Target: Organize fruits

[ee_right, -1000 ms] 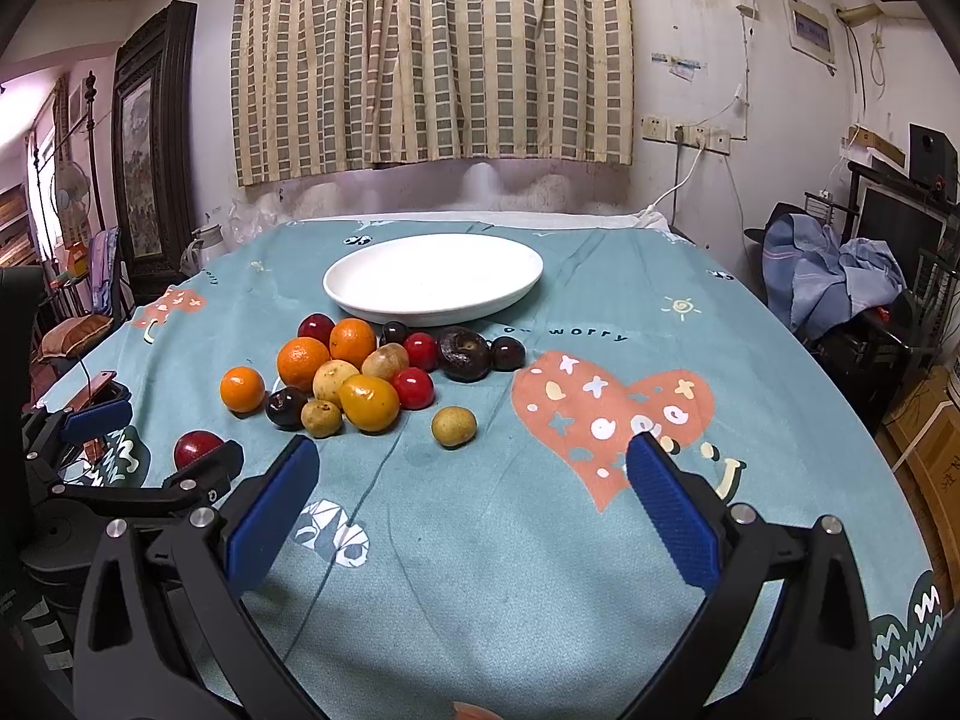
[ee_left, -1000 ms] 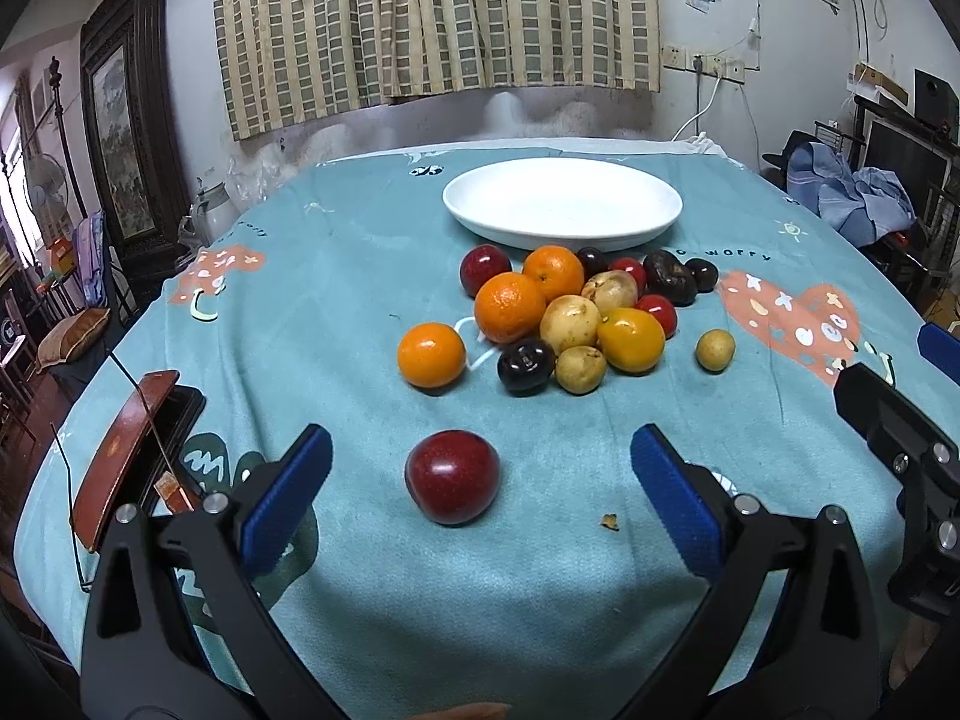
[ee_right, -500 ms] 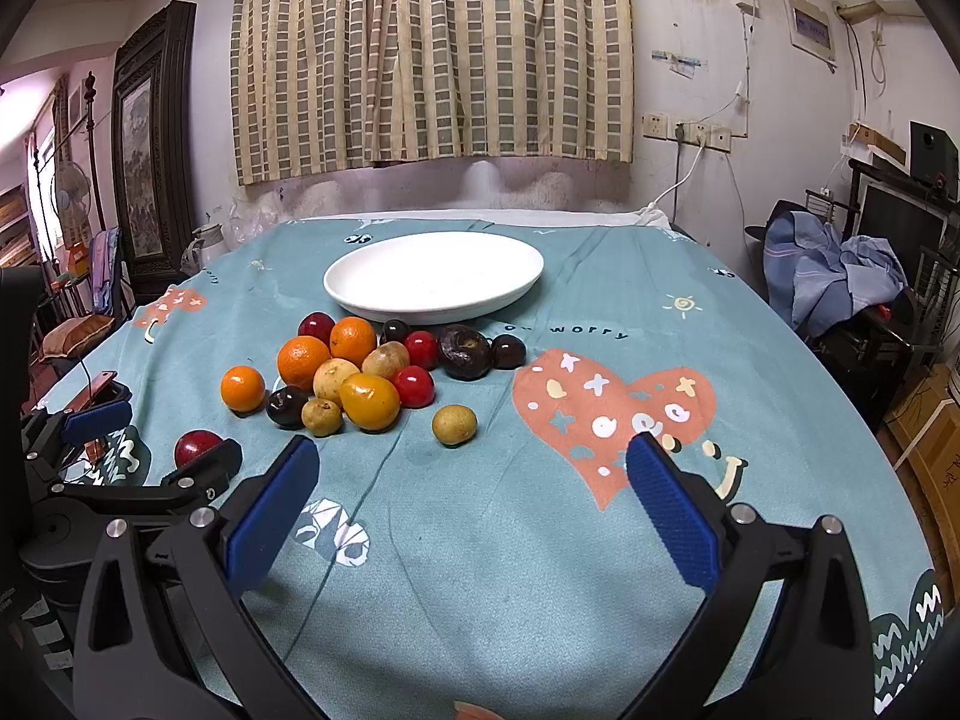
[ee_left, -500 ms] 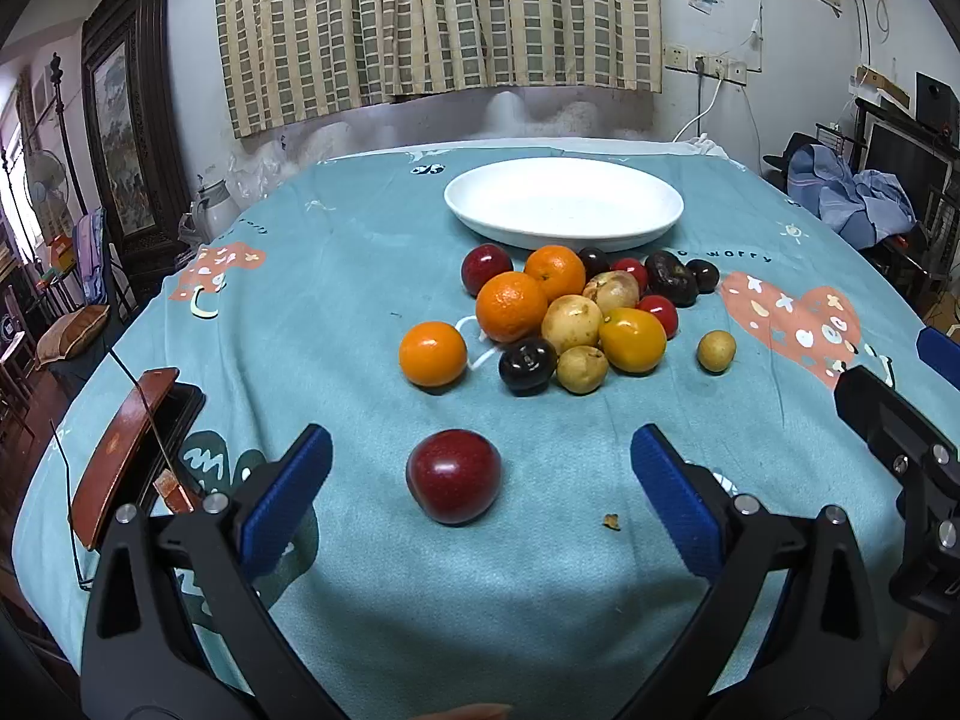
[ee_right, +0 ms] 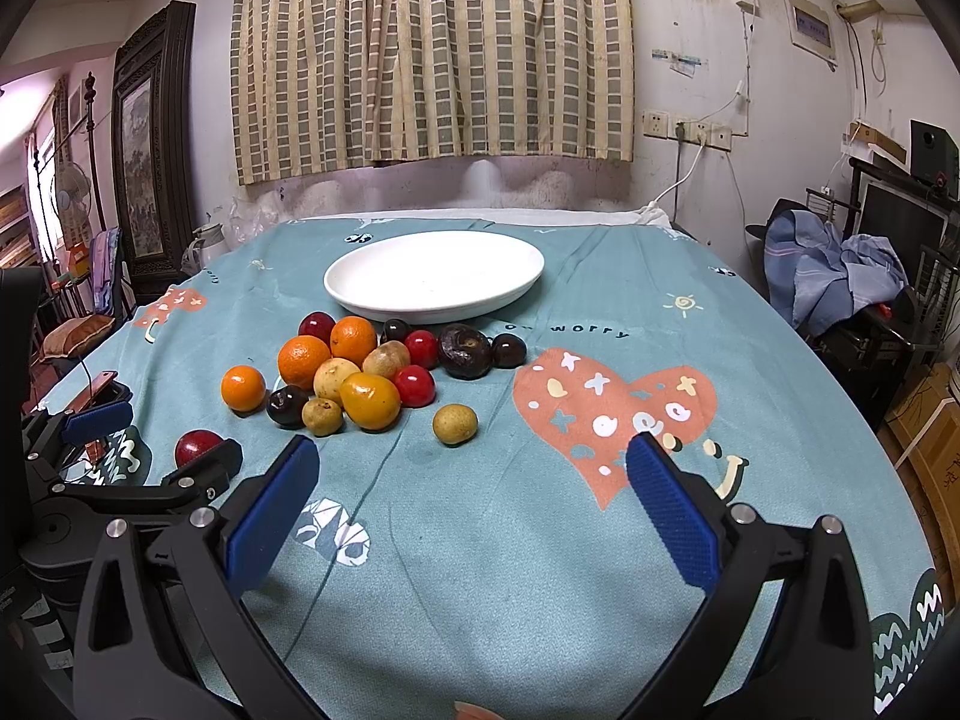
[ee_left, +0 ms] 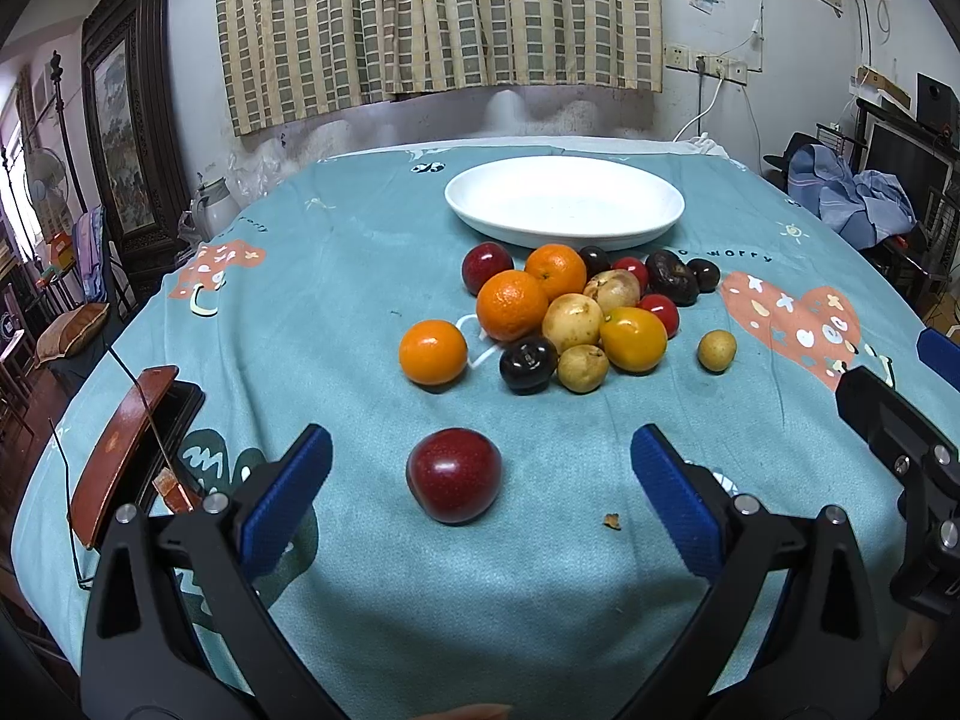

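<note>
Red plum [ee_left: 454, 475] lay alone on the teal cloth, nearest the left gripper [ee_left: 480, 495], roughly centred between its blue-padded fingers [ee_left: 287, 498] but a little ahead of the tips; no contact. Left gripper spread wide, holding nothing.

Main fruit cluster [ee_left: 576, 309] sat farther out, just short of the white plate [ee_left: 564, 201]: two large oranges [ee_left: 512, 304] touching, a smaller orange [ee_left: 432, 351] slightly apart on the left, a yellow-orange fruit [ee_left: 633, 330], pale tan round fruits, small red ones, several dark plums and a wrinkled dark fruit [ee_left: 670, 276]. One small tan fruit [ee_left: 716, 350] lay apart on the cluster's right side. Plate held no fruit.

Right gripper [ee_right: 471, 492] also spread wide and empty, above bare cloth beside the pink heart print [ee_right: 612, 408]. From the right wrist view the small tan fruit [ee_right: 455, 423] lay ahead of the fingers, between them in line but well clear.

Counter [ee_left: 336, 276] covered by the patterned cloth. A crumb [ee_left: 612, 520] lay near the left gripper's right finger. Reddish-brown wooden object [ee_left: 120, 450] at the counter's left edge. Checked curtain [ee_right: 432, 54] behind.
</note>
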A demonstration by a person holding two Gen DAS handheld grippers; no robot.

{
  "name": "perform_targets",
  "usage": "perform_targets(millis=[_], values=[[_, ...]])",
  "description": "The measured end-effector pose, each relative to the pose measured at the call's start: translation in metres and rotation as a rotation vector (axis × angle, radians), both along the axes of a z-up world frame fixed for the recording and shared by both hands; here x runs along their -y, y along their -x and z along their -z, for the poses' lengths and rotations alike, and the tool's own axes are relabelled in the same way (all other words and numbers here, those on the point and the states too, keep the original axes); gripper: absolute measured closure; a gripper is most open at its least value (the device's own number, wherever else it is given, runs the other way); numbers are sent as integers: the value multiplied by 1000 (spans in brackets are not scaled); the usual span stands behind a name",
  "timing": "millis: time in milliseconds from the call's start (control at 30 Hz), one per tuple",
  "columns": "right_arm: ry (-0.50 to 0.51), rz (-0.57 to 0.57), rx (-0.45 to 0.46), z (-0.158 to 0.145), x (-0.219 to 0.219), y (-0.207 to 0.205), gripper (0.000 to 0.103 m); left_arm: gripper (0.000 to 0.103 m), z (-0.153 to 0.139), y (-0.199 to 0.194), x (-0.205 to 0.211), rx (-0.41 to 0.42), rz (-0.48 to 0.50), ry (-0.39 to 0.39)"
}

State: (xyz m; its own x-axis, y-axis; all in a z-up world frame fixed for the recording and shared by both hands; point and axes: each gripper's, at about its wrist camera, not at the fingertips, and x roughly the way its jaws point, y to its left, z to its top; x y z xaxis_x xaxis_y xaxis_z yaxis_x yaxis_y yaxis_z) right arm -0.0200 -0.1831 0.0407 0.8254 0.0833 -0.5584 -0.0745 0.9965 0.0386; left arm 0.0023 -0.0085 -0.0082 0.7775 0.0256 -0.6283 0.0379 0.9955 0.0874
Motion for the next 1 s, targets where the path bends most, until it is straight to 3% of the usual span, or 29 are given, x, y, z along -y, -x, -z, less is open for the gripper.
perform_targets(millis=[867,967,1000], values=[[-9,-4,-29,8,-4,-2,1,2,6,-2,-1,-29,1,10],[-12,-15,-123,17,-4,-14,1,2,14,-13,-3,-111,18,29],[-14,-23,-199,27,-4,-22,1,2,21,-19,-3,-163,16,32]])
